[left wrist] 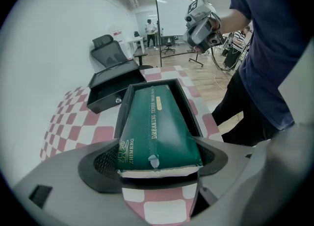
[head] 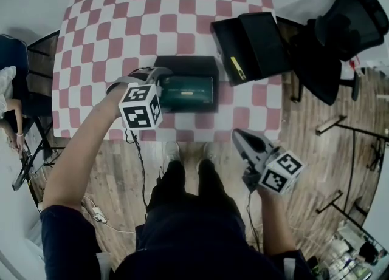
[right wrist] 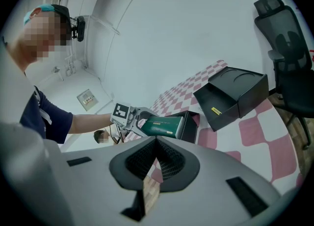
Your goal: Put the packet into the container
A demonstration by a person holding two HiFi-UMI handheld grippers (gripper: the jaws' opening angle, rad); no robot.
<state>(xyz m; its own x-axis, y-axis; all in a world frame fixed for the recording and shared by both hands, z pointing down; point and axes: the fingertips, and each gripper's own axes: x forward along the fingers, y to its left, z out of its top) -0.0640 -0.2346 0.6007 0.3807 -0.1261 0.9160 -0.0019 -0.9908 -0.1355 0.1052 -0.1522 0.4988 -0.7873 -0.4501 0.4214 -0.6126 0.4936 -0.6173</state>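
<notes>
We see left gripper [left wrist: 159,171] jaws pinching near end of green packet [left wrist: 156,122]. Packet lies lengthwise in black container [head: 185,62]: far end down inside, near end raised at rim. Container sits on checkered surface [head: 158,11], second black box [head: 252,45] near it. Right gripper [right wrist: 156,144] jaws pressed together, nothing between, held off surface over wood floor [head: 316,151].

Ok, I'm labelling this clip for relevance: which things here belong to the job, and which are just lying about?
Job: green packet; left gripper, shut on it; open black container under it.
Lying about: second black box; office chair; right gripper, idle, shut, empty.
</notes>
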